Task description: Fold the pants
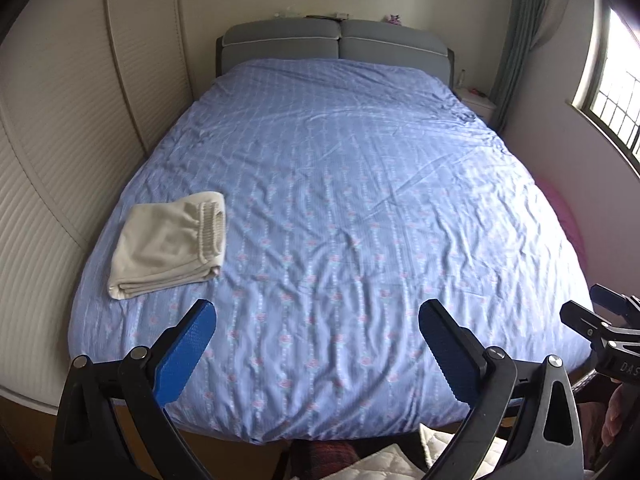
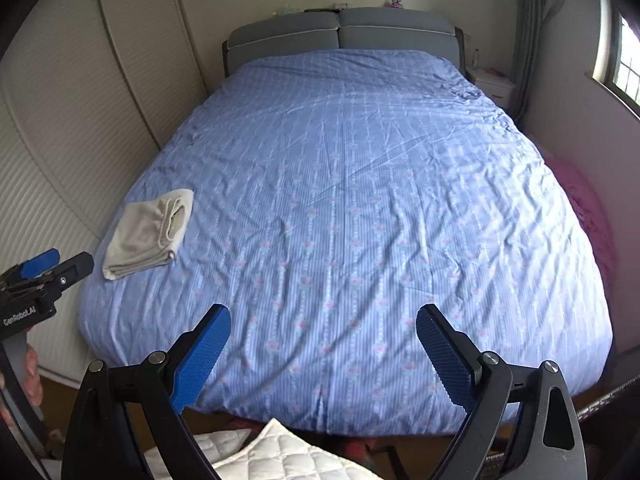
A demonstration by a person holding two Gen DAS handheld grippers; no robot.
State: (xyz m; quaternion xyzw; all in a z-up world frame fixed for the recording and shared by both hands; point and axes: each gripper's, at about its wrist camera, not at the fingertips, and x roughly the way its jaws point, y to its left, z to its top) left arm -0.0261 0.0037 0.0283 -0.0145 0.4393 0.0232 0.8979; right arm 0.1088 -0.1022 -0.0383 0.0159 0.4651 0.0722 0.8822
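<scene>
folded pants parked, both grippers empty

your cream pants (image 1: 168, 242) sit folded near the bed's (image 1: 340, 200) left edge; left gripper (image 1: 316, 344) and right gripper (image 2: 323, 346) hover with fingers spread, holding nothing. a stray sweep near that edge could snag the top layer and undo it.

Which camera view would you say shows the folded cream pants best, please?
The left wrist view: the folded cream pants appear larger there, with the ribbed waistband and stacked folded edges clear. The right wrist view shows the same pants smaller and farther toward the left edge of the blue bedspread, with less detail.
</scene>
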